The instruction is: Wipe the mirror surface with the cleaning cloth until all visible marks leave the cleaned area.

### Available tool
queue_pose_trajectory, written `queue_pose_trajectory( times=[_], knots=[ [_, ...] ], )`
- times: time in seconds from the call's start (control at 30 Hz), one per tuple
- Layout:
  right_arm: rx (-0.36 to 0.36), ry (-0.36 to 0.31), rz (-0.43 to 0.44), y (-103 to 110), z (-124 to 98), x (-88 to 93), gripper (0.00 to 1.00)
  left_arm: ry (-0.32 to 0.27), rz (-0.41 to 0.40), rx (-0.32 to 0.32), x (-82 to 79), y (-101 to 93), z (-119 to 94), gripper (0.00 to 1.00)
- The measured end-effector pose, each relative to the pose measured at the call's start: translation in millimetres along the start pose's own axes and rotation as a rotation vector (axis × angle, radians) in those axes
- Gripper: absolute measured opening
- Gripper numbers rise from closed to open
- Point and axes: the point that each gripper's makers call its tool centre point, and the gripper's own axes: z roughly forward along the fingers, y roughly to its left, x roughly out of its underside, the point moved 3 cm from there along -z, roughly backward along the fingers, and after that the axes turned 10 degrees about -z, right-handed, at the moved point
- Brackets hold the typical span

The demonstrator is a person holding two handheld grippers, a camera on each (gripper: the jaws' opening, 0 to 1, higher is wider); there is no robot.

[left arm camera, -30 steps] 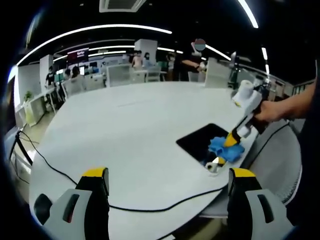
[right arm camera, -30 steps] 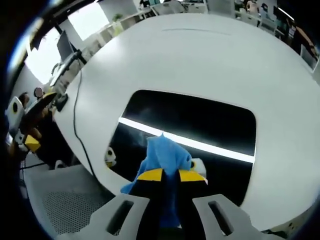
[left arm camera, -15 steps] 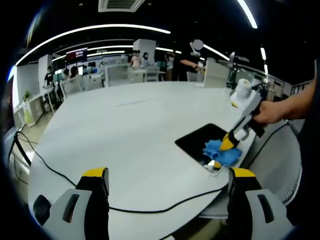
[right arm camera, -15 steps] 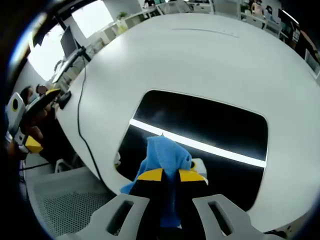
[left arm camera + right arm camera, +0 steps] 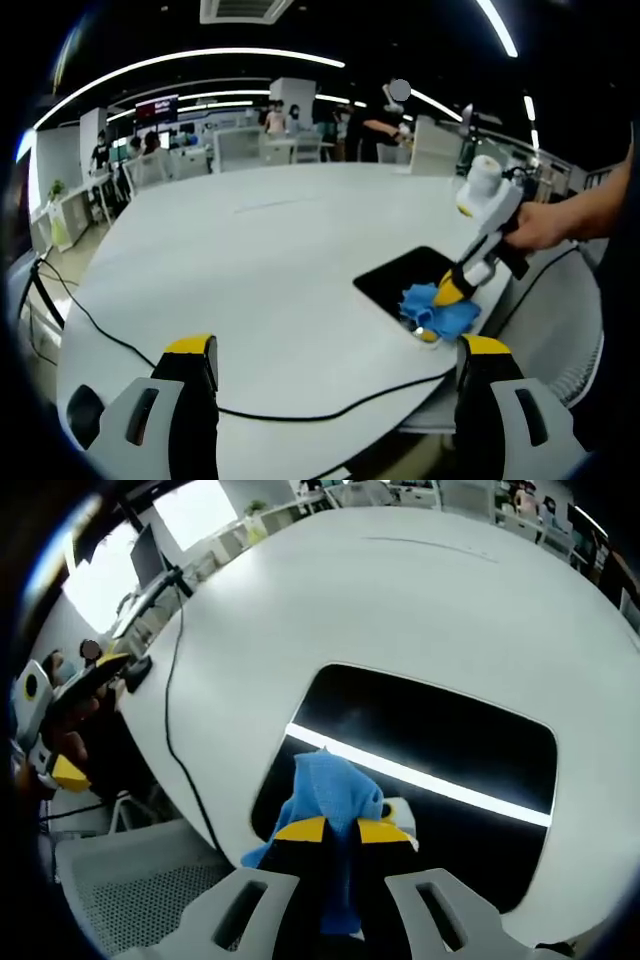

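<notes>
Table (image 5: 250, 270): a large white round-edged top that carries everything else; it also shows in the right gripper view (image 5: 330, 600).
Mirror (image 5: 440, 755): a dark rounded rectangle lying flat near the table's edge, with a bright ceiling light reflected as a stripe across it; in the left gripper view (image 5: 400, 275) it sits toward the right.
Cable (image 5: 120, 350): a thin black line running along the table's near edge.
Right gripper (image 5: 340, 830): jaws closed tight on the cloth, pressing it down onto the mirror's near part; in the left gripper view (image 5: 455, 290) a hand (image 5: 540, 222) holds it.
Left gripper (image 5: 335, 355): jaws spread wide apart, holding nothing, above the table.
Cleaning cloth (image 5: 330, 790): blue, bunched, resting on the mirror near its edge; also seen at (image 5: 440, 308).
</notes>
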Motion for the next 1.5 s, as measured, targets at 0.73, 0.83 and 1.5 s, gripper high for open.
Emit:
queue_pose_trajectory(
  times=[0.73, 0.83, 1.5],
  knots=[
    [-0.020, 0.006, -0.092, 26.7, 10.6, -15.6, 0.05, 0.007, -0.004, 0.004, -3.9, 3.3, 0.4, 1.00],
    [-0.021, 0.015, -0.091, 25.4, 10.2, -16.3, 0.04, 0.005, -0.003, 0.010, -5.2, 1.3, 1.0, 1.00],
    [-0.021, -0.006, -0.082, 24.6, 10.7, -14.8, 0.04, -0.023, 0.021, 0.005, -18.5, -1.7, 5.5, 1.00]
  ],
)
